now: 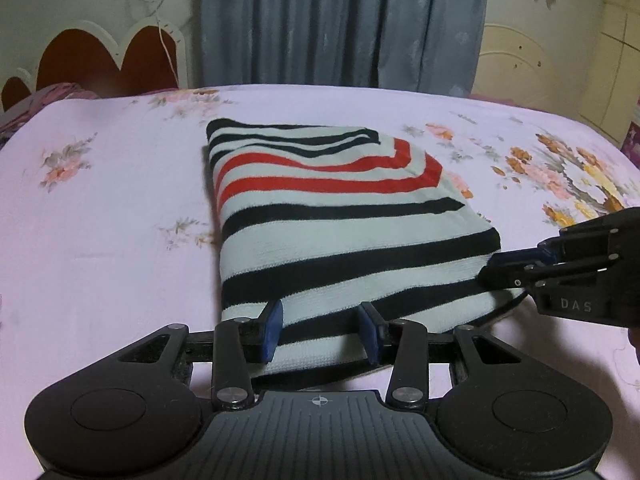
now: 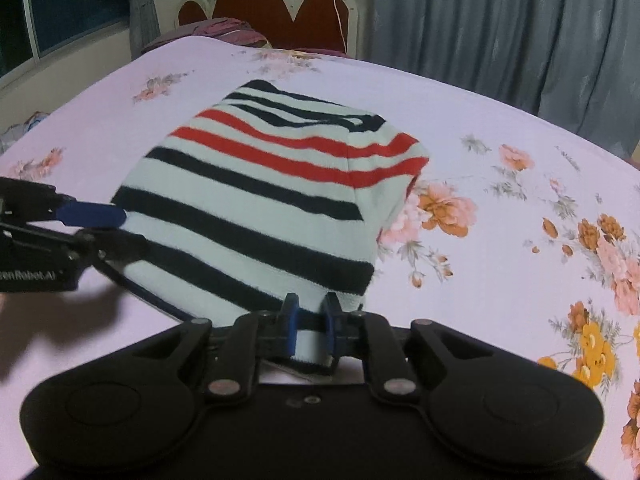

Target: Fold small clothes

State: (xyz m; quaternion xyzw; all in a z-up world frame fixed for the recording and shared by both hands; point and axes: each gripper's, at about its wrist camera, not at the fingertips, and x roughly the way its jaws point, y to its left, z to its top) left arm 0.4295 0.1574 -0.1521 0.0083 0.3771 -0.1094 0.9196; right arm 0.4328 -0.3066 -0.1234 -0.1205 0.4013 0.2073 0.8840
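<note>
My left gripper (image 1: 320, 330) has the near edge of the striped garment (image 1: 340, 216) between its blue pads (image 1: 272, 330), which stand apart with a band of the cloth spanning the gap; the fabric runs from one pad to the other and down out of sight under the gripper body, so I read it as gripped across that width, though I cannot see how firmly the pads press. My right gripper (image 2: 311, 326) is clenched far tighter: its two blue pads (image 2: 291, 332) stand close together with a narrow fold of the same garment's hem pinched between them, a bit of the hem sticking out behind the fingers toward the camera. In the left wrist view my right gripper comes in from the right edge, its fingers at the near right corner of the garment; in the right wrist view my left one comes in from the left edge, its blue pad lying against the near left side of the cloth. The garment is white with black stripes and two red stripes further up, folded into a compact, roughly rectangular bundle. It lies in the middle of the bed on a pale pink sheet (image 1: 120, 240) printed with flowers, its far end resting flat, its near edge in my two grippers. Behind the bed stand a scalloped white and red headboard (image 1: 100, 56) and grey-blue curtains (image 1: 340, 20).
</note>
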